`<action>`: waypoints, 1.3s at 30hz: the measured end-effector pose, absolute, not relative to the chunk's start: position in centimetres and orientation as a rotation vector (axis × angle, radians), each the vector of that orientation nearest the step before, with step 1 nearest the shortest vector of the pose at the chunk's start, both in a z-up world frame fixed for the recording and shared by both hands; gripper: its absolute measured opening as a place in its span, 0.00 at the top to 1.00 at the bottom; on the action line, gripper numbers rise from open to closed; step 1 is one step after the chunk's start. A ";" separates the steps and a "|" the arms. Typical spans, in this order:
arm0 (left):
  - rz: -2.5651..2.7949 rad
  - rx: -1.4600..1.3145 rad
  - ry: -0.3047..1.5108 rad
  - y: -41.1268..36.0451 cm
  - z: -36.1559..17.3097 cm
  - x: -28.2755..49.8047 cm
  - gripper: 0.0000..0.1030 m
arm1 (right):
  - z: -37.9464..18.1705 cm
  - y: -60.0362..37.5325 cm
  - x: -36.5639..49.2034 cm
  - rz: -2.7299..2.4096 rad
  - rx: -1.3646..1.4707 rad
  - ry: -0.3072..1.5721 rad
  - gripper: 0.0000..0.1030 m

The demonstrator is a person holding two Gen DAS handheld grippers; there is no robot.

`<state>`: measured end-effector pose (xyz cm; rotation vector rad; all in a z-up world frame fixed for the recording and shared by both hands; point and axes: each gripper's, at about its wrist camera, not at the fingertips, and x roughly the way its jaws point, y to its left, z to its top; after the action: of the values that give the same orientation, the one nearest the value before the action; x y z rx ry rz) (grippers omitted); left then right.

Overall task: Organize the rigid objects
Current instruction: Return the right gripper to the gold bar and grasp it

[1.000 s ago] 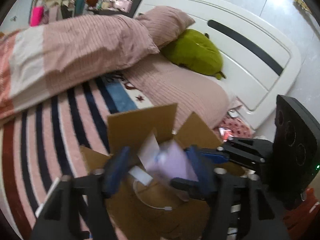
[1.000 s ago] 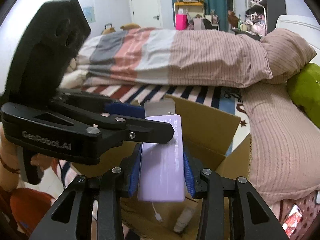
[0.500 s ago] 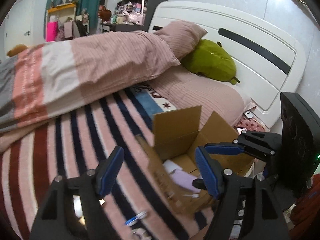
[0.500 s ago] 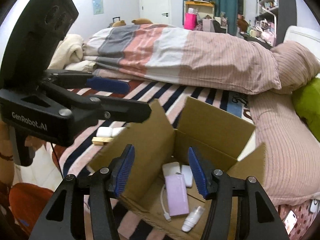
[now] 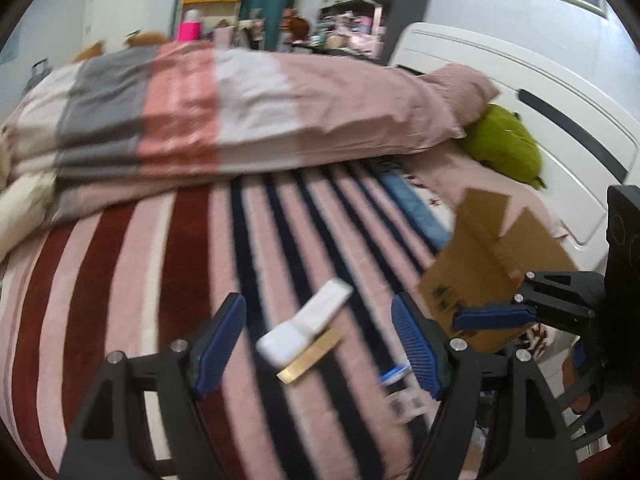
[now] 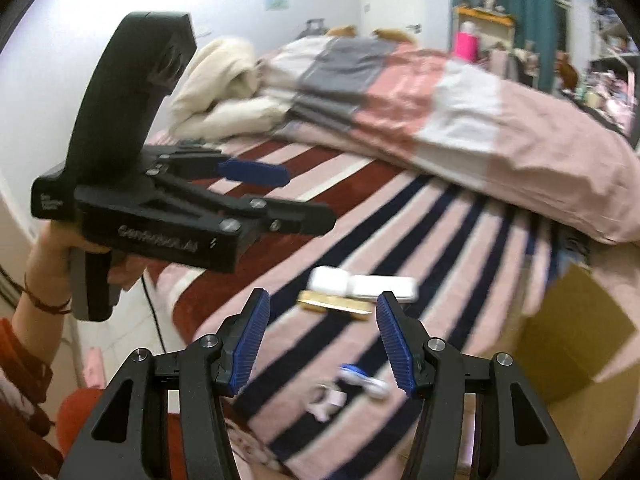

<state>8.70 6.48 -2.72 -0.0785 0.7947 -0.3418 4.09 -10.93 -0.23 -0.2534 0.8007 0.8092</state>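
On the striped blanket lie two white cases (image 6: pixel 362 284) end to end, a gold strip (image 6: pixel 334 305) against them, a small blue-and-white item (image 6: pixel 364 380) and a small white piece (image 6: pixel 328 400). My right gripper (image 6: pixel 322 296) hangs open above them, holding nothing. In the left wrist view the white cases (image 5: pixel 308 324) and gold strip (image 5: pixel 312 356) sit ahead between the fingers of my left gripper (image 5: pixel 319 300); its jaws are opening and are not touching anything. The cardboard box (image 5: pixel 492 264) stands at the right, its inside hidden.
A folded striped duvet (image 6: pixel 440 92) and cream blanket (image 6: pixel 224 80) fill the far side of the bed. A green plush (image 5: pixel 504 148) lies by the white headboard (image 5: pixel 560 92). The bed edge and floor are near, at the lower left in the right wrist view. A hand (image 6: pixel 52 248) holds the left gripper.
The right gripper let go of the purple box, which lay in the cardboard box half a second ago. Both grippers swung left, away from the box, to the small items on the blanket.
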 end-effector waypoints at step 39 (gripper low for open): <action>-0.308 -0.187 0.907 13.8 -11.8 7.7 0.30 | -14.3 -2.9 9.2 0.985 -0.432 1.117 0.85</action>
<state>7.72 13.81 -11.76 -0.1868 0.9068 -0.3079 9.22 -2.87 -14.29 -0.4324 1.1166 0.9850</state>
